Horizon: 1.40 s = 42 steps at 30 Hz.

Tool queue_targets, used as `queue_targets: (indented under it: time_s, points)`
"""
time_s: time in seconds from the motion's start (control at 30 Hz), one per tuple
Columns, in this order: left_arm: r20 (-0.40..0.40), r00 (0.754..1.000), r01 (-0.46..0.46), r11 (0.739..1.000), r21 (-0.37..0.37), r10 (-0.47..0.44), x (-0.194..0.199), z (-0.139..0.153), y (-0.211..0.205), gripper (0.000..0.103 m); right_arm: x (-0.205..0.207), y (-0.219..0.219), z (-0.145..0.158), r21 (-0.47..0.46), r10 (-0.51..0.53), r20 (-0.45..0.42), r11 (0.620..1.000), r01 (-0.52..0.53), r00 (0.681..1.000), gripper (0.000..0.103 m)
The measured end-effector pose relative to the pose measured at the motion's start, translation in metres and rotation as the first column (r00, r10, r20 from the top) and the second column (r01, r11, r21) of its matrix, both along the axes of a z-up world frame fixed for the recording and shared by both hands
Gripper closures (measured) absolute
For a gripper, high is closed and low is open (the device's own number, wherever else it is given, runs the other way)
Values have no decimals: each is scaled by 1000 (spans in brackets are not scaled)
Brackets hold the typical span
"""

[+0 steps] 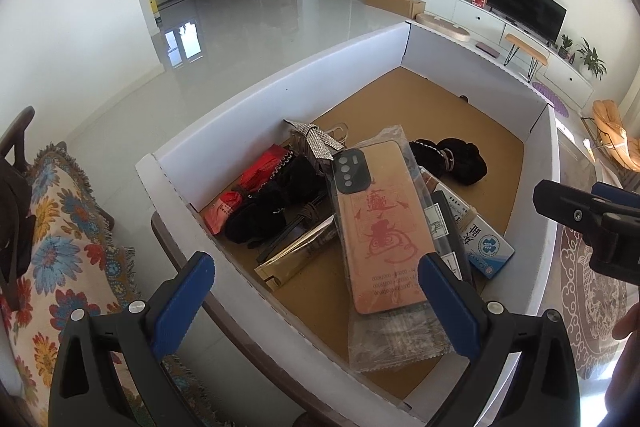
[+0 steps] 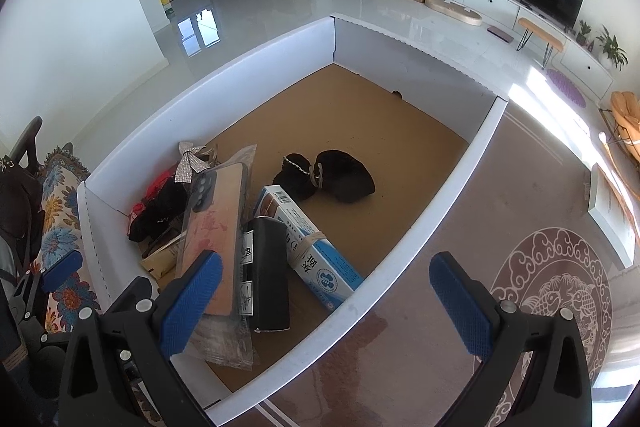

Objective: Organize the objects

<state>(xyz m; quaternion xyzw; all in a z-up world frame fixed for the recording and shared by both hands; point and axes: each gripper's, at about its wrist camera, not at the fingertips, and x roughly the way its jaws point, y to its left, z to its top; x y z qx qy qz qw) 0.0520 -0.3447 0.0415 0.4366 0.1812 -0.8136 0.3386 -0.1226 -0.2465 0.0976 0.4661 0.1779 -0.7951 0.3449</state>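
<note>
A white cardboard box (image 1: 280, 95) (image 2: 240, 67) with a brown floor holds a heap at its near left end. On top lies a tan phone case (image 1: 380, 223) (image 2: 216, 227) in clear wrap. Around it are a silver bow (image 1: 316, 139) (image 2: 190, 163), red packets (image 1: 260, 171), a gold box (image 1: 296, 259), a black box (image 2: 266, 279) and a blue-and-white box (image 1: 488, 247) (image 2: 316, 251). A black scrunchie (image 1: 452, 159) (image 2: 332, 175) lies apart, mid-box. My left gripper (image 1: 316, 303) hovers open over the heap's near end. My right gripper (image 2: 326, 307) (image 1: 580, 203) hangs open over the box's right wall.
The box sits on a brown tabletop with a round fish pattern (image 2: 552, 303). A chair with a floral cushion (image 1: 60, 227) stands close on the left. A white book (image 2: 608, 203) lies at the table's right side. Part of a hand (image 1: 628, 323) shows at the right edge.
</note>
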Motion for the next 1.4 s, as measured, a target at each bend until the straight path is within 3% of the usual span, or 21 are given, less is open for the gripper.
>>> queue_targets:
  time_s: [0.37,1.27,1.4]
  points:
    - [-22,1000,-2,998,56,3,4,4,-10,0,4,-4,2,7,-1,-7,1000,1,1000,0]
    - [-48,999,23,999,35,-21,5,12,-13,0,9,-11,-2,16,19,-9,1000,-19,1000,0]
    - [-87,996,25,999,-25,-27,11,22,-6,0,9,-10,-2,13,16,-8,1000,-16,1000,0]
